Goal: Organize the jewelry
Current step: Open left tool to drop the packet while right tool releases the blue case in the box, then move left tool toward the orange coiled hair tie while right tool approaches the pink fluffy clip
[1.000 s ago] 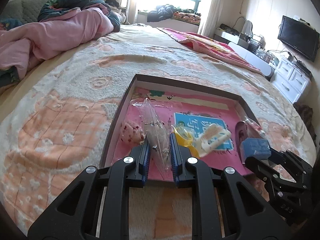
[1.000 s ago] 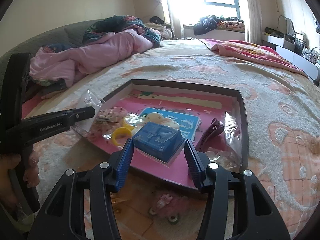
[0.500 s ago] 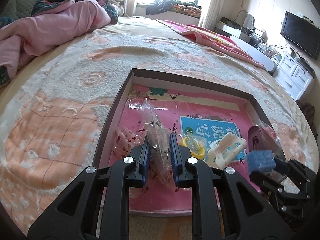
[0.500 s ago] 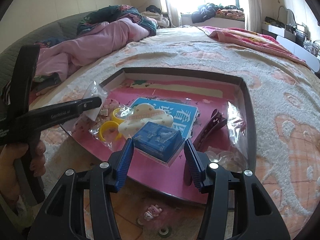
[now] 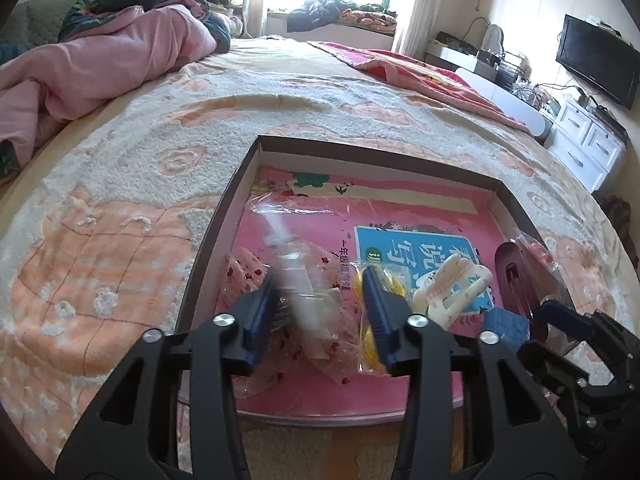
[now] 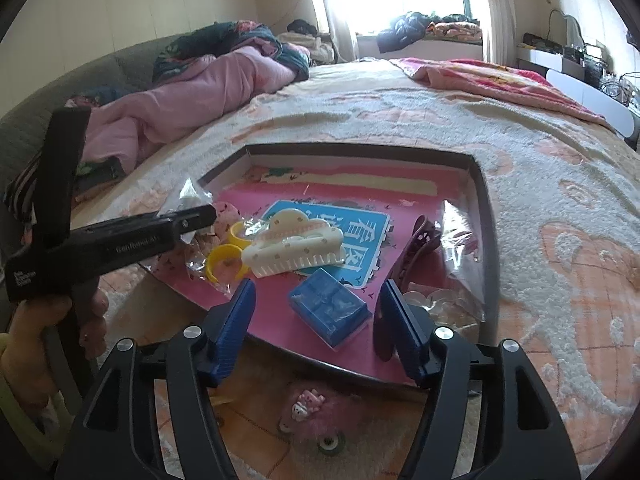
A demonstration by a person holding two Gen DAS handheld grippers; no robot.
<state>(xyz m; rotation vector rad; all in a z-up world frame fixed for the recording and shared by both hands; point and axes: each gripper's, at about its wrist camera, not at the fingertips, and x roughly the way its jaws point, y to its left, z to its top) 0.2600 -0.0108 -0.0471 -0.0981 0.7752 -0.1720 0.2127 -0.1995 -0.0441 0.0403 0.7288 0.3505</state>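
- A clear plastic bag [image 5: 304,312] is sitting blurry between the fingers of the left gripper [image 5: 322,300], down in the near left part of the tray [image 5: 240,168].
- The left gripper's fingers are standing spread apart, and they are not pinching the bag.
- A small blue box [image 6: 328,306] is lying flat on the pink floor of the tray, at the near edge.
- The right gripper [image 6: 316,306] is hanging with its fingers spread wide, one on each side of the blue box (not touching it).
- A white hair claw [image 6: 294,246] is lying just behind the box, with yellow rings [image 6: 224,258] in a bag beside it.
- A dark purple clip [image 6: 416,246] is lying to the right.
- The tray is sitting on a fluffy blanket [image 5: 120,216] on a bed.
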